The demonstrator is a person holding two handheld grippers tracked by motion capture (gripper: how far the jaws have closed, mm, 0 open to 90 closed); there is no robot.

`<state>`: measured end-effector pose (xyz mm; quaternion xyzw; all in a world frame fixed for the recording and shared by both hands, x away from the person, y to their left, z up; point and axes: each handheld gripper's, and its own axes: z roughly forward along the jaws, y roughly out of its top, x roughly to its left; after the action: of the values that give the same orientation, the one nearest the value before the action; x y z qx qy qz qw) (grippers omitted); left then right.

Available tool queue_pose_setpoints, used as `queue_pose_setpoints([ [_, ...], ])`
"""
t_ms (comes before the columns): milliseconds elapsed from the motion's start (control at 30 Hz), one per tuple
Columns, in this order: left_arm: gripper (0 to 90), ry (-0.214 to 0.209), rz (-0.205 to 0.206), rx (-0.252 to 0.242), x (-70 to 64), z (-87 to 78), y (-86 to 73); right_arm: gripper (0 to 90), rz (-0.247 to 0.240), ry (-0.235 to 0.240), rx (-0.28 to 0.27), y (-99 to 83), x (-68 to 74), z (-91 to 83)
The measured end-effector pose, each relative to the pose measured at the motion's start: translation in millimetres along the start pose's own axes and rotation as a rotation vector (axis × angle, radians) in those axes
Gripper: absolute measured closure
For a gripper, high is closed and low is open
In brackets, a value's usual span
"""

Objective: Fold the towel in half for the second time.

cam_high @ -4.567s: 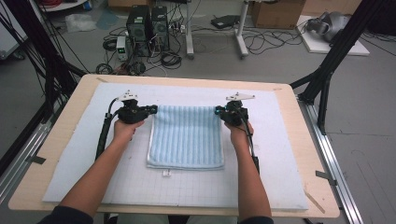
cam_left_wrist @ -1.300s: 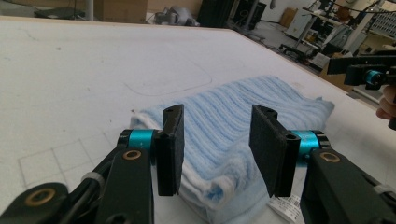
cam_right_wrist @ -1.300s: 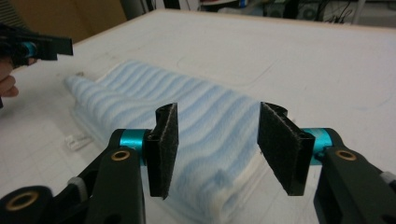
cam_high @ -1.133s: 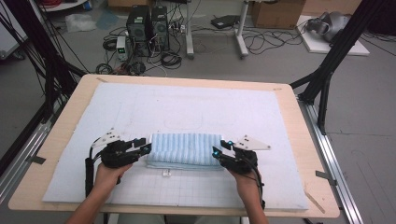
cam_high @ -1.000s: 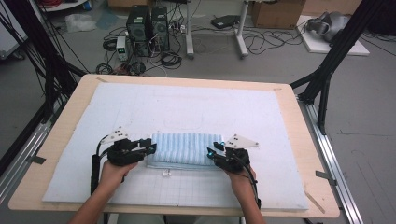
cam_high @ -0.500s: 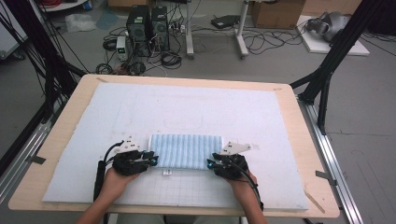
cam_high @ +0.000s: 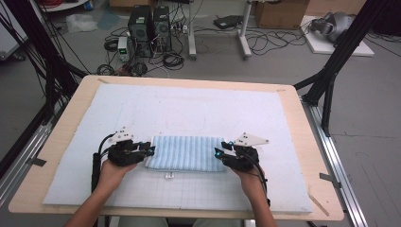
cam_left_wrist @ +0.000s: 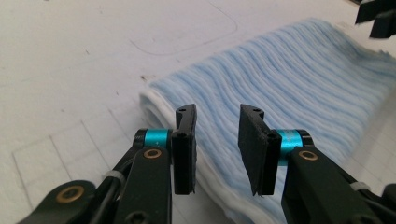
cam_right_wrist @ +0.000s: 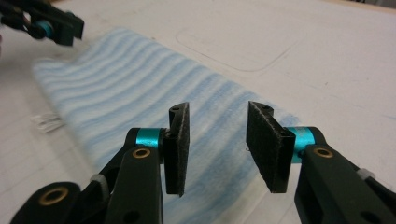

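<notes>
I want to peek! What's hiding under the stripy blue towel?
The folded towel lies on the white mat, which shows all around it. A small white tag pokes out at its near edge. Whatever is between its layers or right beneath is covered.

Folded towel (cam_high: 185,152) lies on mat (cam_high: 189,109) at counter (cam_high: 302,137) near-centre, left tool (cam_high: 150,151) at its left end, right tool (cam_high: 218,153) at its right.

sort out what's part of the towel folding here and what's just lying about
Part of the job:
- folded blue striped towel
- left gripper, open at the towel's left end
- right gripper, open at its right end
- white mat under the towel

Just lying about:
- computer towers on the floor
- loose cables
- cardboard box
</notes>
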<state>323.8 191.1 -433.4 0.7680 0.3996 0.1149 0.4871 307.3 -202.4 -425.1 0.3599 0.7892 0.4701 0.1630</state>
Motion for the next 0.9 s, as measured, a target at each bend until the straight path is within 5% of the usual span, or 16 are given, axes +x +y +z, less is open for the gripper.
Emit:
queue_pose_setpoints([
  [100, 66.6, 0.012, 0.001, 0.028, 5.9, 11.8, 5.4, 60.4, -0.005, -0.015, 0.055, 0.0, -6.5, 16.4],
  [233, 66.0, 0.052, 0.061, 0.107, 4.5, 24.0, 2.9, 60.5, 0.000, -0.030, 0.127, -4.9, -11.9, 30.1],
  [433, 64.2, 0.068, 0.099, 0.120, 3.5, 22.9, 1.3, 57.7, -0.018, -0.048, 0.139, -6.9, -17.9, 26.6],
  [500, 62.6, 0.060, 0.090, 0.094, 4.8, 18.5, 2.3, 52.3, -0.024, -0.065, 0.135, -7.0, -17.1, 21.9],
  [667, 51.8, 0.002, 0.092, -0.095, 14.2, -3.0, 6.6, 36.6, -0.037, -0.081, 0.074, -5.8, -14.5, 3.5],
  [833, 32.0, 0.005, 0.030, -0.183, 26.4, -20.3, 7.4, 18.8, -0.036, -0.124, 0.026, -7.2, -14.5, -12.9],
  [900, 16.8, 0.020, 0.016, -0.221, 31.2, -27.2, 7.3, 15.1, -0.039, -0.137, 0.003, -8.8, -17.3, -22.0],
])
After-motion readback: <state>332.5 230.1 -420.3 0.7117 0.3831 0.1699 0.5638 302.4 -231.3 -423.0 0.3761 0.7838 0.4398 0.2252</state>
